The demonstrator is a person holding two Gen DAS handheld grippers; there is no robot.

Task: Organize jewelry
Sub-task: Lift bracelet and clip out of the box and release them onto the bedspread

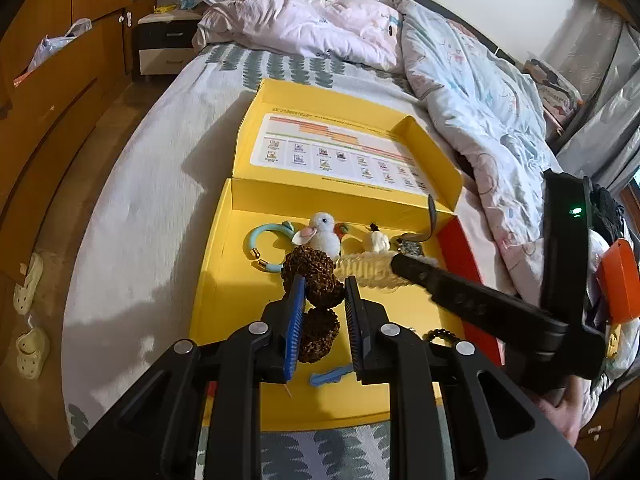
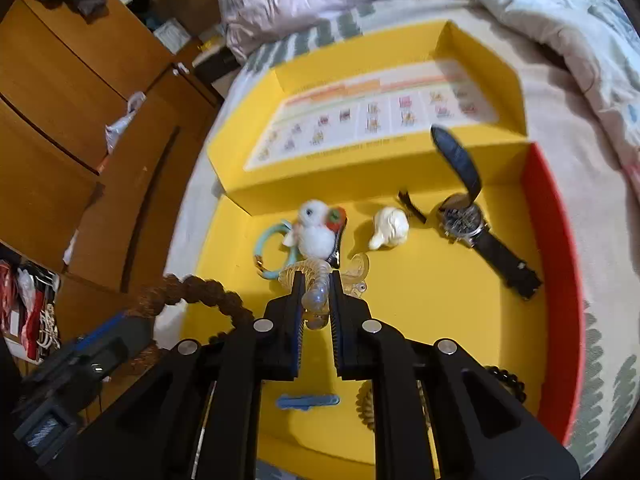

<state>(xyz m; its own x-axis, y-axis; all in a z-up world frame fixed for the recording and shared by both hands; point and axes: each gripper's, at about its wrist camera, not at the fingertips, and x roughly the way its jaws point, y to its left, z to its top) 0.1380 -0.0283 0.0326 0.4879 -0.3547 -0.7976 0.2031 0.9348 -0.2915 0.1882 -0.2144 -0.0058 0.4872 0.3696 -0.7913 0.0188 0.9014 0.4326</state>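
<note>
A yellow box [image 1: 224, 288] lies open on the bed and holds jewelry. My left gripper [image 1: 322, 292] is shut on a brown rough-bead bracelet [image 1: 308, 268], held above the box; its beads also show at the left of the right wrist view [image 2: 192, 290]. My right gripper [image 2: 316, 286] is shut on a clear, pale coiled bracelet [image 2: 316, 296]; it looks cream in the left wrist view [image 1: 368, 270]. In the box lie a teal bangle [image 1: 260, 240], a white plush bird [image 2: 316, 228], a cream carved pendant [image 2: 390, 226] and a dark-strapped wristwatch [image 2: 468, 220].
A blue clip [image 2: 306, 402] and black beads [image 2: 506, 378] lie near the box front. The lid [image 1: 340, 144] stands open behind. Rumpled quilts [image 1: 460, 80] cover the far bed. Wooden cabinets [image 2: 60, 120] stand to the left.
</note>
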